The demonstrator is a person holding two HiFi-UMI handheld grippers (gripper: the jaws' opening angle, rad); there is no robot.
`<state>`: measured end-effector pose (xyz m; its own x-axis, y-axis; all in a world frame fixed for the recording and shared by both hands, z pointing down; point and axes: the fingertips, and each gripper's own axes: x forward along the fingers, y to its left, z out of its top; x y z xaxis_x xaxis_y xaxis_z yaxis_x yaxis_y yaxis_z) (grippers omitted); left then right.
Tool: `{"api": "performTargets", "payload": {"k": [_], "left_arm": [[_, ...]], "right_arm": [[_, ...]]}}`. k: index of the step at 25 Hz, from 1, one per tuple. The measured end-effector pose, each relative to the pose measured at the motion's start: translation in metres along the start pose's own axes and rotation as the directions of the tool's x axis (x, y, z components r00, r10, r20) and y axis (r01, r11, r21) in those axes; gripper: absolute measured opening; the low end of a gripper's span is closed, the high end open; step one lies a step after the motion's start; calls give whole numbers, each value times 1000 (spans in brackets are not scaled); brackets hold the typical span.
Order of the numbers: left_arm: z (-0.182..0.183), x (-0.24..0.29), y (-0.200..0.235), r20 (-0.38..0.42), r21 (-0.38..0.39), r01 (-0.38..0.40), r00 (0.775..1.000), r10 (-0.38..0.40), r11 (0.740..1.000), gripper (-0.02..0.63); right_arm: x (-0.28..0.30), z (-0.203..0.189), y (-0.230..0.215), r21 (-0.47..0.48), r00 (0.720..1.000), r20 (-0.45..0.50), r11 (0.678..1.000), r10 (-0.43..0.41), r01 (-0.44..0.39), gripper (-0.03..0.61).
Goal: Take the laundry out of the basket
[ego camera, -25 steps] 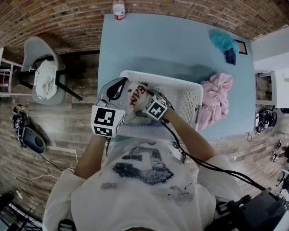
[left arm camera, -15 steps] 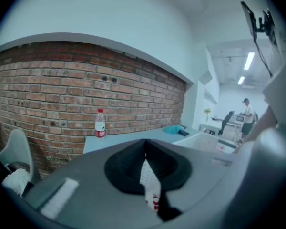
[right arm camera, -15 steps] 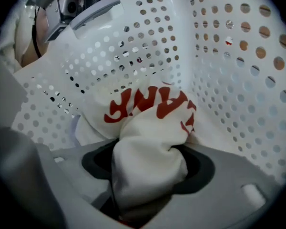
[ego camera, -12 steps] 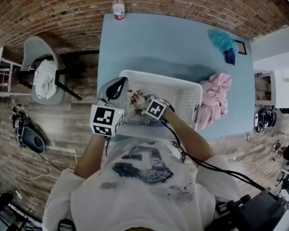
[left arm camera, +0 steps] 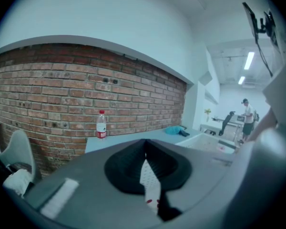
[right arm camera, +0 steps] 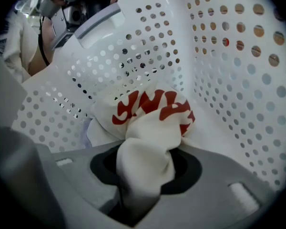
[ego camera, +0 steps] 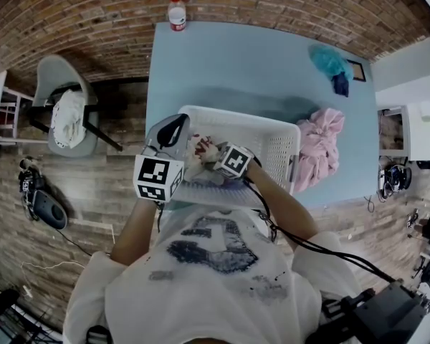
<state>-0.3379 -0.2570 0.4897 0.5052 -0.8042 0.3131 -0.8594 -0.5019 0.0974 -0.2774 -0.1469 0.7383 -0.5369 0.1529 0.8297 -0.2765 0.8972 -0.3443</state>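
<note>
A white perforated laundry basket (ego camera: 276, 143) stands on the light blue table (ego camera: 236, 59). In it lies a white garment with red print (ego camera: 202, 147), seen close up as the garment (right arm camera: 150, 113) in the right gripper view. My right gripper (right arm camera: 145, 168) points down into the basket. Its jaws have just been closing and now pinch a bunched fold of this garment. My left gripper (ego camera: 173, 129) is at the basket's left rim. In the left gripper view the left gripper (left arm camera: 145, 156) is shut, with a thin strip of white cloth with red marks (left arm camera: 150, 182) between the jaws.
A pink garment (ego camera: 322, 149) lies on the table right of the basket. A teal cloth (ego camera: 332, 60) and a dark cloth (ego camera: 342, 84) lie at the far right. A bottle (ego camera: 176, 11) stands at the far edge. A chair (ego camera: 61, 110) stands left.
The right gripper's jaws have closed on the white garment and bunched it up. Less of the red lettering shows in the head view. The left gripper has stayed put.
</note>
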Motion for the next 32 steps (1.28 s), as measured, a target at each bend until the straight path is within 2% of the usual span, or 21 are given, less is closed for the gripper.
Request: {"api": "performTargets", "payload": {"k": [3,9,19,22,28,30,32], "left_arm": [[2,-2,0,5,-5,-5,1000,5,1000,-8],[1,-10,1,7,-12,-19,1000,19,1000,-8],[9,-24,-9,32,10,-24,999,24,1000,-8],[12,-30,-6,40,21,-43,998,43,999,-8],[22,-43,1,58,43,-89,995,86,995,-8],[25,-45,-5,62,48,-87,995,84,995,-8],[29,-45,-12,67,54,-81,995,78,995,-8]], "right_arm": [[-9,5,-1,16,999,41,1000,5,-5,167],[-40,14,-11,98,989,139,994,-55,42,167],[-99,39,4,129,946,286,984,-152,119,167],[-121,49,10,142,918,348,978,-191,149,167],[-169,60,19,207,841,468,959,-270,193,167],[-188,62,22,245,806,503,946,-312,213,167],[-213,67,23,298,753,550,927,-360,225,167]]}}
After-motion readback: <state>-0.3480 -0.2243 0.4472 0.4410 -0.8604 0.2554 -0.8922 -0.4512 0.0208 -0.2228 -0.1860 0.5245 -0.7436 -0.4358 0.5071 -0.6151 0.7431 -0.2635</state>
